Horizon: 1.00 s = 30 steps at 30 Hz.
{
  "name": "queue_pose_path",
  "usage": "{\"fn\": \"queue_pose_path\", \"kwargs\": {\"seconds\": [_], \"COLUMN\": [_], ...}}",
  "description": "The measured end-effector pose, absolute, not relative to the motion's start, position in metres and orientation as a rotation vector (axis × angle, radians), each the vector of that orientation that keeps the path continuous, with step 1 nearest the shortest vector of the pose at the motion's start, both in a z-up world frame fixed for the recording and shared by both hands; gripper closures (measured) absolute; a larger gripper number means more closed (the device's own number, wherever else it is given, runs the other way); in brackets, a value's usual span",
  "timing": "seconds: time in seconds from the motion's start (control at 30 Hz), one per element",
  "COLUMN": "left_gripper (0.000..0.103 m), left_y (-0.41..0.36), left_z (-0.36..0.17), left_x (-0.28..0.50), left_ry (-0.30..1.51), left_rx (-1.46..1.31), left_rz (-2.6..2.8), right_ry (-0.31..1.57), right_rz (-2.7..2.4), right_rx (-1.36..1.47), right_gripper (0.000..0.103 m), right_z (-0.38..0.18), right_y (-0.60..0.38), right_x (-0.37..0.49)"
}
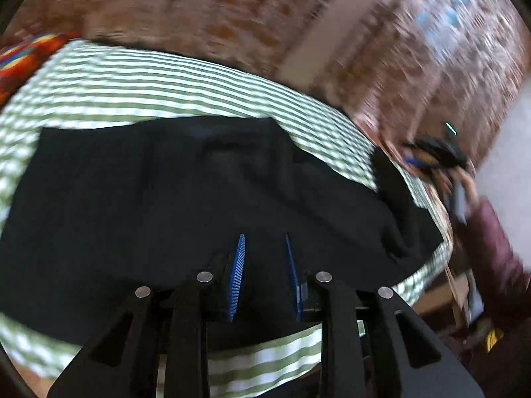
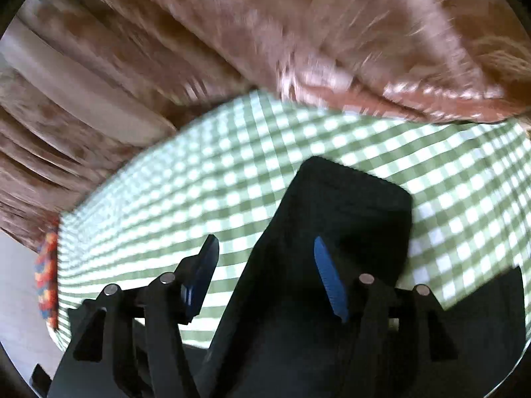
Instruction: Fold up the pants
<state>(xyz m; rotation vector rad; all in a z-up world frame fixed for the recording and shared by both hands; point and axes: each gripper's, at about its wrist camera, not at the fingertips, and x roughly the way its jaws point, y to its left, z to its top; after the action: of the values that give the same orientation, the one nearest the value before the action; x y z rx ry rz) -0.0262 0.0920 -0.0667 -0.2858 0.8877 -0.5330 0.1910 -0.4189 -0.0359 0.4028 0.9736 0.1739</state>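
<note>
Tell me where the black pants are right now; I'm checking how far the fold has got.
The black pants lie spread on the green checked cloth, filling the lower middle of the left wrist view; in the right wrist view they run from bottom centre toward the curtain.

A table covered by a green-and-white checked cloth (image 2: 298, 152) stands before blurred brown patterned curtains (image 2: 232, 26); a bright multicoloured fabric (image 1: 23, 56) lies at its far edge, pale floor (image 2: 16, 282) beside it
</note>
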Motion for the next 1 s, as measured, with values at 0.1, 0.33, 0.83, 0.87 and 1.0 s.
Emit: {"fn": "queue_pose_path", "kwargs": {"seconds": [0.1,0.33,0.83,0.87,1.0], "left_gripper": [0.074,0.067,0.067,0.067,0.067], "left_y": [0.062,0.016,-0.051,-0.055,-0.061], "left_z": [-0.066,-0.061,-0.078,-0.08,-0.08], "left_x": [-0.02,-0.013,-0.013,-0.012,-0.008], "left_ry": [0.892,0.88,0.959,0.971,0.988], "left_rx": [-0.228,-0.187,-0.098,-0.085,-0.063], "left_rz": [-0.605,-0.732,-0.899,-0.9,-0.892], "right_ry": [1.108,0.956,0.744,0.743,0.676], "right_rz": [0.144,0.164,0.059,0.06,0.081], "right_rx": [0.331,0.206,0.762,0.792,0.94], "right_gripper": [0.066,0.098,0.096,0.093,0.066], "right_z": [-0.064,-0.041,-0.132,-0.144,-0.158], "right_y": [-0.402,-0.403,-0.6,-0.603,-0.623], "right_x": [0.22,0.173,-0.05,-0.053,-0.059]}}
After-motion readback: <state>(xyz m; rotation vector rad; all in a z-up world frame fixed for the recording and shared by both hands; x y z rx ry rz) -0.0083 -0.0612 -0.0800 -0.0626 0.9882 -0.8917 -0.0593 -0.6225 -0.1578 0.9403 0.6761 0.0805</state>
